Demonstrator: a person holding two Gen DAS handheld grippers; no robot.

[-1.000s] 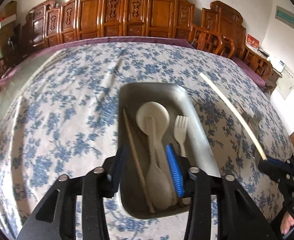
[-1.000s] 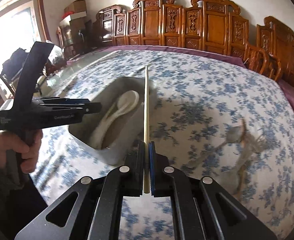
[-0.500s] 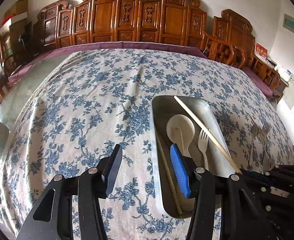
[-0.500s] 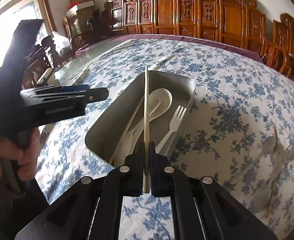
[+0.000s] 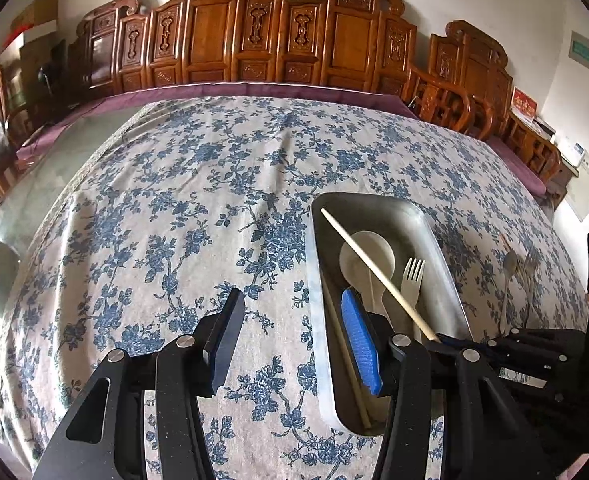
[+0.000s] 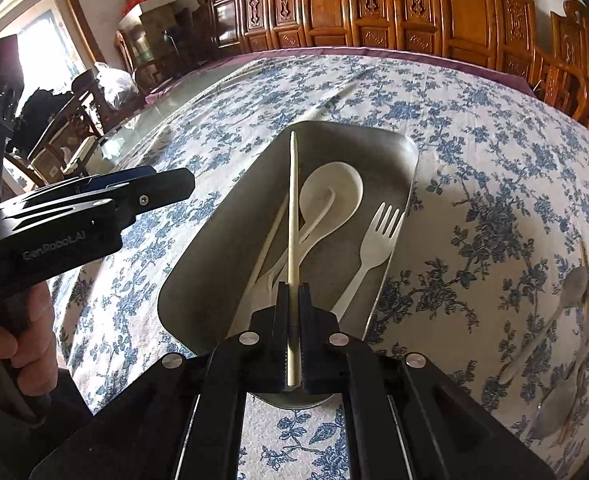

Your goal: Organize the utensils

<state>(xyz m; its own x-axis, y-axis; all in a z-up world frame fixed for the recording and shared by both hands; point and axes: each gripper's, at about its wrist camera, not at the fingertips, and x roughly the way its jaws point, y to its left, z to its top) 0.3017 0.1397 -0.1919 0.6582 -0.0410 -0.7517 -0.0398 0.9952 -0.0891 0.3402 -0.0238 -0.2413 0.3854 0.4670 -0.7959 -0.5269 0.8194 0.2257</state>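
Note:
A grey metal tray [image 6: 214, 264] lies on the blue-flowered cloth, holding a white spoon [image 6: 330, 192], a white fork [image 6: 378, 236] and a pale chopstick [image 6: 268, 240]. My right gripper [image 6: 293, 288] is shut on a second chopstick [image 6: 292, 208], which hangs over the tray and points along it. In the left wrist view that chopstick [image 5: 374, 272] slants across the tray [image 5: 314, 264] above the spoon [image 5: 358, 252]. My left gripper [image 5: 292, 304] is open and holds nothing. It straddles the tray's left rim, with its blue pad over the tray.
A metal spoon [image 6: 566, 292] and other metal cutlery lie on the cloth right of the tray. A person's hand [image 6: 14, 340] grips the left tool's handle. Carved wooden chairs [image 5: 294, 40] line the table's far side. The flowered cloth [image 5: 154, 220] spreads left of the tray.
My right gripper carried the chopstick from the tray's right to above it and lower. The left gripper slid left off the tray's middle and its jaws widened a little.

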